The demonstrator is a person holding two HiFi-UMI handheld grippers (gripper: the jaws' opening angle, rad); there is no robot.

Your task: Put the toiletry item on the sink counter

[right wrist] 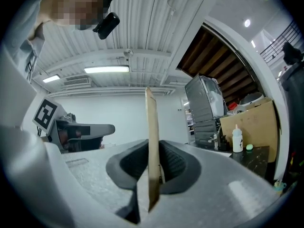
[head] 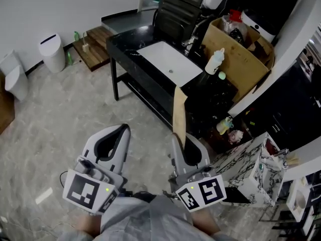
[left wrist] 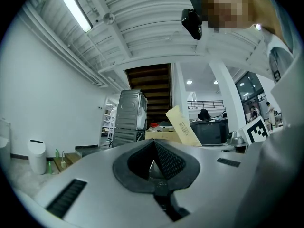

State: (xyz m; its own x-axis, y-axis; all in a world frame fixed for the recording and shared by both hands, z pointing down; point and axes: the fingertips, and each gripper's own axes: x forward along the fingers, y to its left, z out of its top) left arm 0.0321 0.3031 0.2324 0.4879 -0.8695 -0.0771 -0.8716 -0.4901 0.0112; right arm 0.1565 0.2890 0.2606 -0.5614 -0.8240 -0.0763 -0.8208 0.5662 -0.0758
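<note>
A thin flat tan packet (head: 179, 115) with small print stands upright, pinched at its lower end by my right gripper (head: 183, 140), which is shut on it. In the right gripper view the packet (right wrist: 152, 141) shows edge-on between the pads. My left gripper (head: 118, 132) hangs beside it at the left, shut with nothing in it. The left gripper view shows the packet (left wrist: 183, 126) off to the right. Ahead stands the black sink counter (head: 125, 41) with a white basin (head: 168, 62). Both grippers are well short of it, over the floor.
A white bottle (head: 214, 61) and a small green object (head: 222, 76) sit on the counter's right end, next to an open cardboard box (head: 241, 59). A marble-patterned box (head: 251, 169) stands at the right. A white bin (head: 52, 52) and a wooden step (head: 93, 46) are far left.
</note>
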